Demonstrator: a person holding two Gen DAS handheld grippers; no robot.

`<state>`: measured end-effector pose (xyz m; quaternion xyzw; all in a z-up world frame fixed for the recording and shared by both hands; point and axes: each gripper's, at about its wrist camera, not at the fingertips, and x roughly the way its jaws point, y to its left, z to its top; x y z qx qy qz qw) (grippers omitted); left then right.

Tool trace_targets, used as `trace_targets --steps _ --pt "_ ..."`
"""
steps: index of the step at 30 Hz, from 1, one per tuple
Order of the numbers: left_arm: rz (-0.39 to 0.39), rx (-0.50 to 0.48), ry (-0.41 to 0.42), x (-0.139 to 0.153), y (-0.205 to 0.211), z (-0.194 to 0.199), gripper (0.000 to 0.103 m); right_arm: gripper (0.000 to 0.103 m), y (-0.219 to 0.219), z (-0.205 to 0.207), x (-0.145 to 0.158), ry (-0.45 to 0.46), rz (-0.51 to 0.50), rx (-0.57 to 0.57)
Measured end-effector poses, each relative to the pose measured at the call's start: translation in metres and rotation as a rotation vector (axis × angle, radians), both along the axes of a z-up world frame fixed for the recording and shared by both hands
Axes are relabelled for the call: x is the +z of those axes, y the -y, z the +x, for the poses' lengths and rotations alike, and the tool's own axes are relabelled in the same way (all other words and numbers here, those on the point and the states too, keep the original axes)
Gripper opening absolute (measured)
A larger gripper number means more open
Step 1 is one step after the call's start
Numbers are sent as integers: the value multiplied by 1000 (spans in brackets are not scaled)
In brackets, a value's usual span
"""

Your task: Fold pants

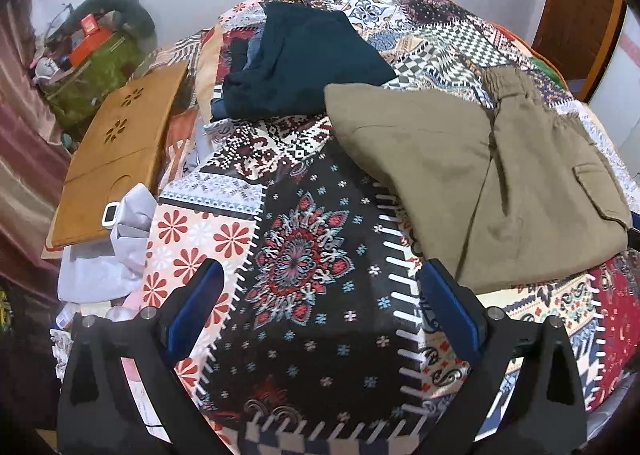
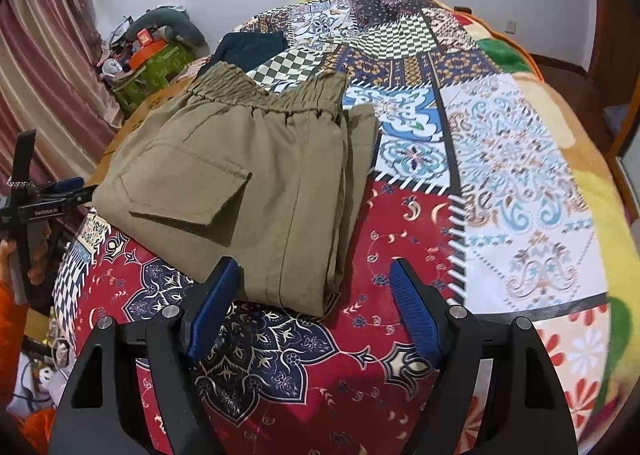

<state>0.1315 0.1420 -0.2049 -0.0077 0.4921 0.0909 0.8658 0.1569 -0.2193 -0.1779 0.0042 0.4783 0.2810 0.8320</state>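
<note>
Khaki pants point(image 1: 492, 179) lie folded into a compact stack on the patchwork bedspread point(image 1: 304, 255), elastic waistband at the far end and a flap pocket on top. They also show in the right wrist view point(image 2: 248, 183). My left gripper point(image 1: 320, 287) is open and empty, hovering over the bedspread to the left of the pants. My right gripper point(image 2: 314, 283) is open and empty, just in front of the pants' near folded edge. The left gripper also shows at the left edge of the right wrist view point(image 2: 60, 191).
A pile of dark teal clothes point(image 1: 304, 63) lies on the bed behind the pants. A wooden lap tray point(image 1: 116, 151) and grey cloth point(image 1: 104, 255) sit off the bed's left side. A cluttered green bag point(image 1: 96, 71) and curtains stand by the wall.
</note>
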Motion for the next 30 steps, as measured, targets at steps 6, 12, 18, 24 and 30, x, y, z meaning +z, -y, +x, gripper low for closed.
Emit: trace_targets --steps 6,12,18,24,30 --pt "-45 -84 105 39 17 12 100 75 -5 8 31 69 50 -6" --pt "-110 -219 147 55 57 54 100 75 -41 27 50 138 80 59" --pt "-100 -271 95 28 78 98 100 59 -81 46 38 116 91 153" --pt "-186 -263 -8 -24 55 107 101 59 -82 58 -1 39 76 147" --pt "-189 -277 12 -19 42 83 101 56 -51 49 -2 9 112 113"
